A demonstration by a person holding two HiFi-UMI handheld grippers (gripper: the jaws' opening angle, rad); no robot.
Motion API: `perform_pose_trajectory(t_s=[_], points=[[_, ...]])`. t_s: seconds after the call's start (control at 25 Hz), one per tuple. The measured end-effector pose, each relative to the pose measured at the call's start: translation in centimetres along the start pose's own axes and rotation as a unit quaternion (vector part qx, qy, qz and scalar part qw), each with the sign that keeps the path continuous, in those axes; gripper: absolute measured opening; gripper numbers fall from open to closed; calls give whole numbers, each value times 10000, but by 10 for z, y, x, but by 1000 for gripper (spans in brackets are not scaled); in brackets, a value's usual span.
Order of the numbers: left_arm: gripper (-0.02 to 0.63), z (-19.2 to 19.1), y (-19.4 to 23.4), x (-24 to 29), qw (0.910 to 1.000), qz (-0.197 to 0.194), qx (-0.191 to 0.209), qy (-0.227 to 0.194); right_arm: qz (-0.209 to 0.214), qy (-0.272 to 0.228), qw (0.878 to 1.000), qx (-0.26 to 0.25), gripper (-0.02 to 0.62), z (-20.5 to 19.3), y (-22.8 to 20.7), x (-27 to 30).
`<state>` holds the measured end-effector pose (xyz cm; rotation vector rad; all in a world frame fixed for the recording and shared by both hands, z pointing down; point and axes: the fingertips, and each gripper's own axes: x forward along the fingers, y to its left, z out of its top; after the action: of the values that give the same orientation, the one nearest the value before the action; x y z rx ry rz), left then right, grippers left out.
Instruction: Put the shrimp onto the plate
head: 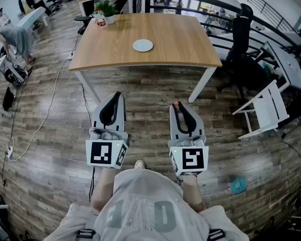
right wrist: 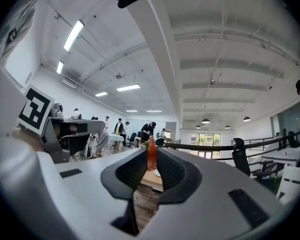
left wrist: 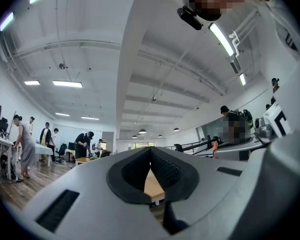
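With the right gripper [head: 178, 107] clamped on the shrimp [right wrist: 151, 156] and the left gripper [head: 117, 95] closed with nothing in it, better to carry the shrimp steadily to the white plate [head: 142, 45] at 12 o'clock on the wooden table [head: 180, 39].

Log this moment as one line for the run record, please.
right gripper: shut on shrimp | left gripper: shut, empty | plate: bare, on table ahead | shrimp not yet placed

**Bright, even light; heavy fisheye**

A ceiling light strip [left wrist: 224, 38] glares white at one o'clock in the left gripper view, a second ceiling light strip [right wrist: 73, 35] at ten o'clock in the right gripper view. In the head view the table [head: 165, 39] is evenly lit, the plate [head: 142, 45] nearly blown out. Edges curve; corners go black.
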<state>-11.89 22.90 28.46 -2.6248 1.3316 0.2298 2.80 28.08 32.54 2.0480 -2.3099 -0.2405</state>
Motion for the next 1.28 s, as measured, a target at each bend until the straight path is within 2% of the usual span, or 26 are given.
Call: perform_pose_trajectory(t_s=[0.4, 0.6, 0.96, 1.28], points=[[9, -5, -3, 27, 9997, -191, 125, -10, 1, 12, 10000, 78, 67, -6, -7, 23], [9, -14, 8, 36, 9998, -158, 100, 91, 328, -92, 9994, -85, 67, -2, 6, 37], [9, -31, 67, 37, 9998, 159, -1, 131, 617, 163, 9980, 8, 67, -14, 33, 79], [9, -62, 118, 44, 9988, 317, -235, 283, 464, 470, 9978, 89, 67, -33, 44, 116]])
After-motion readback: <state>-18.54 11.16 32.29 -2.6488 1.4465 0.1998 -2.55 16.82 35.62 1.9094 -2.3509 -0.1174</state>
